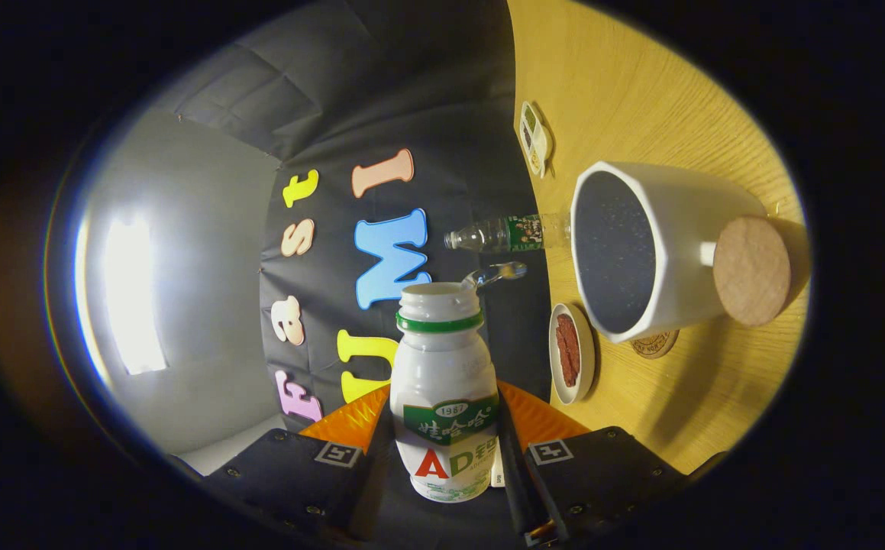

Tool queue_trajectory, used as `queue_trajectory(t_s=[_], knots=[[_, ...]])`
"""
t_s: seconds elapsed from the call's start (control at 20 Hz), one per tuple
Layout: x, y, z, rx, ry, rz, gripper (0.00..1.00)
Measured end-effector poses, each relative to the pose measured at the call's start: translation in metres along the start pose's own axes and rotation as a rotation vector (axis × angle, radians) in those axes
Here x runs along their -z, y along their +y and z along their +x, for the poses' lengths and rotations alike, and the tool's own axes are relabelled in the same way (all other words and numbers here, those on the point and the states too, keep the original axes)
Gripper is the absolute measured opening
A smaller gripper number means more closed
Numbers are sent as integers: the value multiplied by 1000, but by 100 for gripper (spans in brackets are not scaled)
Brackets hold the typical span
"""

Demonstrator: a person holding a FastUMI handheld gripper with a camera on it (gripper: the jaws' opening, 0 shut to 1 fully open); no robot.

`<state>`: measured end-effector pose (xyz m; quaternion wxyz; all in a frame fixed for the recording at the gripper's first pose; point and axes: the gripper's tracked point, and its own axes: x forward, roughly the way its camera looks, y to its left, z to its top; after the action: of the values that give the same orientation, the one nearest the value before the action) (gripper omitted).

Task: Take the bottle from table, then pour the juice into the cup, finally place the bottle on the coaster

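My gripper (446, 451) has its two fingers closed in on the juice bottle (446, 405), one pressing each side of its lower body, so the bottle is pinched squarely between them. The fingers are flat-sided and ridged along their inner faces, with square printed markers on the blocky mounts behind them.

The bottle is a small, squat, milky plastic one with rounded shoulders, a narrow neck ringed by a green band, and an open mouth with no cap. A green and white label wraps its middle, with large red and green characters lower down. My whole view is rolled over, so the table (641, 99) stands as a wall on the far side of the bottle; the bottle lies roughly parallel to the tabletop.

Taking the bottle as my landmark: just beyond its mouth hangs a shiny metal spoon (497, 273). Further beyond that stands a clear plastic water bottle (499, 234) with a green label. Off to the table side sits a white faceted cup (660, 248), dark and speckled inside, its knob-like handle capped by a round cork disc. Under the cup's edge peeks a round wooden coaster (654, 345). Nearer the bottle is a small white oval dish (570, 353) holding something reddish-brown. Far beyond lies a small white tray (534, 139). The tabletop is yellow wood grain.
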<state>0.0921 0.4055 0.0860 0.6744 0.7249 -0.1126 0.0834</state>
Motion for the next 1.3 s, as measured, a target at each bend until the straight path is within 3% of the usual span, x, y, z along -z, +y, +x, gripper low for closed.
queue_trajectory(t_s=[1.3], knots=[[-1, 4, -2, -34, -5, 66, 65]])
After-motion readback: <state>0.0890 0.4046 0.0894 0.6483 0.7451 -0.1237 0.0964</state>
